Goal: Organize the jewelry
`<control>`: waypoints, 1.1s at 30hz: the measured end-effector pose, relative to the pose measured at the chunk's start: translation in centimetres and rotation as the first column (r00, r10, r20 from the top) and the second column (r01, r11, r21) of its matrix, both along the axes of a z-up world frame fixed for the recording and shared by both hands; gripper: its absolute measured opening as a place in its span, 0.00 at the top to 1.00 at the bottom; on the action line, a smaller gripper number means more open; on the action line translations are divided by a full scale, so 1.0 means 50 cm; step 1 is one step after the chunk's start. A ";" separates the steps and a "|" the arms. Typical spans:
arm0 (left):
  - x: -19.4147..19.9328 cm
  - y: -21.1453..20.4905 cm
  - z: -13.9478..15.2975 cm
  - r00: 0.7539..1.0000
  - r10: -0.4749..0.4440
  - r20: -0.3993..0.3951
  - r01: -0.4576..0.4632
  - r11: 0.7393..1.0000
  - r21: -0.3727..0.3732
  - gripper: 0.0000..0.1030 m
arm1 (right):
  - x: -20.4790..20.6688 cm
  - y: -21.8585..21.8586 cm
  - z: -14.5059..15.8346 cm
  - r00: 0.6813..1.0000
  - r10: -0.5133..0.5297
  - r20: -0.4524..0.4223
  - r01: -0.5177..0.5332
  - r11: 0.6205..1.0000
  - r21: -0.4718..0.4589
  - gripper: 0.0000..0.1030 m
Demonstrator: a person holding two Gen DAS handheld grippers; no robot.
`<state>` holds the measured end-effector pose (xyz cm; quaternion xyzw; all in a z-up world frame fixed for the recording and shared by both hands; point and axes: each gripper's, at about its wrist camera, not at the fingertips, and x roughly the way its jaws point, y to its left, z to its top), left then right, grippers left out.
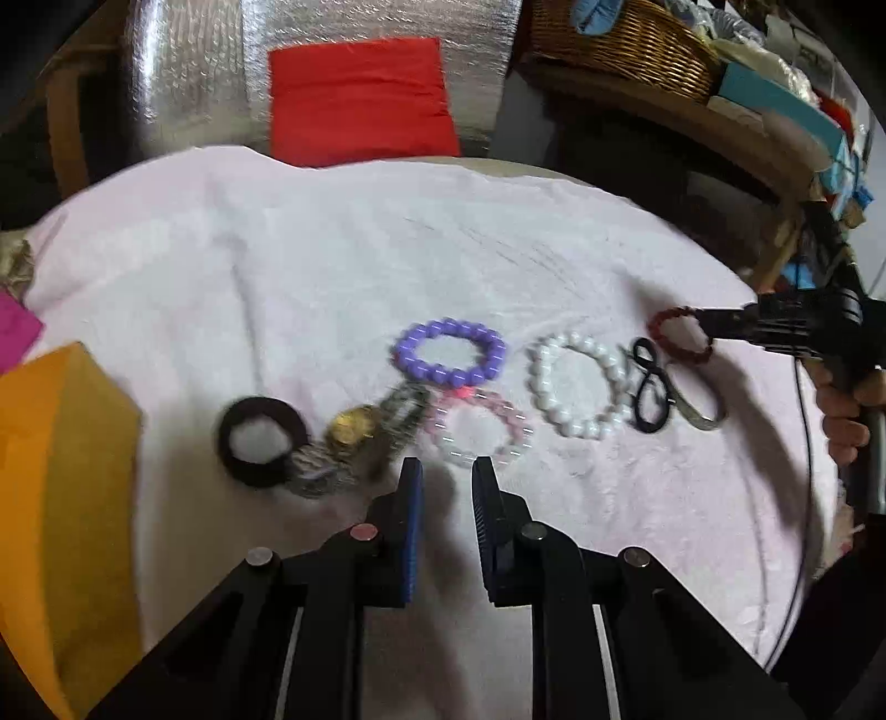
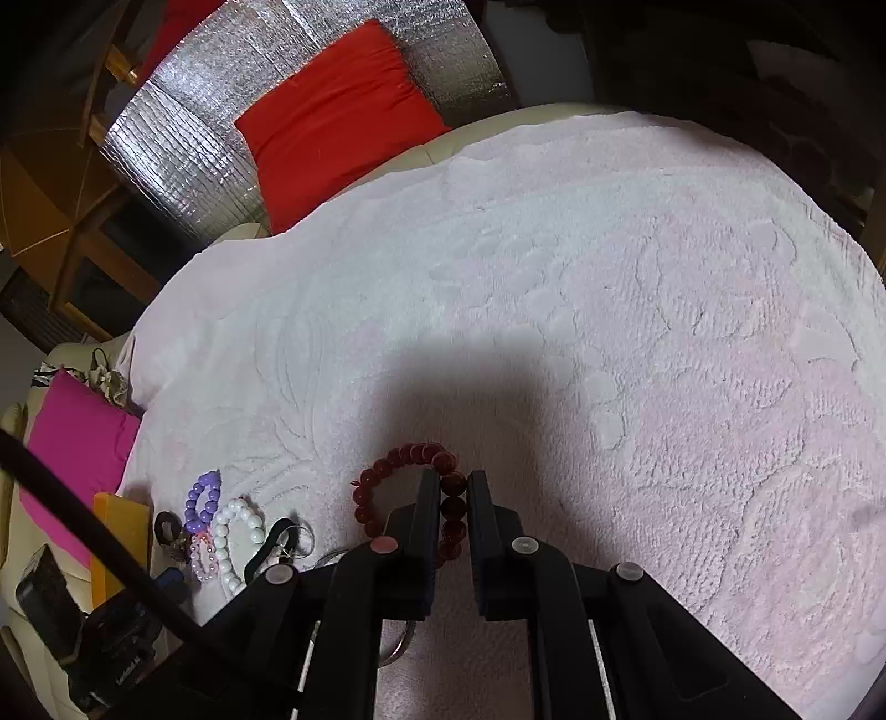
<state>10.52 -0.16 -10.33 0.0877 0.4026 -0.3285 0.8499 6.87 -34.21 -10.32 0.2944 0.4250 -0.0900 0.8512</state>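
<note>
My right gripper [image 2: 454, 482] is shut on a dark red bead bracelet [image 2: 398, 459] and holds it above the pale pink towel [image 2: 609, 332]; it also shows in the left wrist view [image 1: 706, 324] with the red bracelet [image 1: 673, 318]. My left gripper [image 1: 447, 471] is open and empty, just in front of a clear pink bead bracelet [image 1: 479, 429]. On the towel lie a purple bead bracelet [image 1: 448, 354], a white pearl bracelet [image 1: 576, 382], a black hair tie [image 1: 650, 396], a black scrunchie [image 1: 260, 440] and a gold-faced watch [image 1: 354, 429].
An orange box [image 1: 61, 498] stands at the left edge of the towel, a magenta cloth [image 2: 77, 443] beside it. A red cushion [image 1: 360, 105] leans on silver foil at the back. A wicker basket [image 1: 626, 44] sits on a shelf at the back right.
</note>
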 end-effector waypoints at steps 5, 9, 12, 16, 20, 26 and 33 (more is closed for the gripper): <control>0.028 0.014 -0.003 0.994 0.103 0.038 -0.104 0.995 0.011 0.60 | 0.000 -0.001 -0.005 1.000 0.001 -0.002 -0.001 1.000 -0.001 0.90; 0.029 -0.010 -0.005 0.994 0.085 0.065 -0.088 0.995 0.038 0.60 | 0.002 -0.003 -0.014 1.000 -0.001 -0.013 0.001 1.000 0.006 0.90; 0.043 -0.033 -0.016 0.993 0.097 0.069 -0.101 0.993 0.056 0.62 | 0.004 -0.005 -0.016 1.000 -0.001 -0.014 0.001 1.000 0.003 0.90; 0.056 -0.037 -0.013 0.990 0.114 0.078 -0.117 0.992 0.043 0.88 | 0.003 0.001 -0.008 1.000 0.012 0.007 -0.012 1.000 -0.011 0.90; 0.049 -0.021 -0.005 0.988 0.124 0.097 -0.129 0.991 0.045 0.94 | -0.005 0.008 0.012 0.999 0.022 0.043 -0.021 1.000 -0.021 0.90; 0.012 0.028 0.050 0.987 0.116 0.107 -0.112 0.993 -0.043 0.99 | -0.021 0.032 0.053 0.992 0.038 0.120 -0.036 0.999 -0.018 0.90; -0.071 0.079 0.161 0.973 0.100 0.209 -0.062 0.981 -0.183 1.00 | -0.047 0.091 0.123 0.967 0.082 0.240 -0.071 0.996 -0.053 0.90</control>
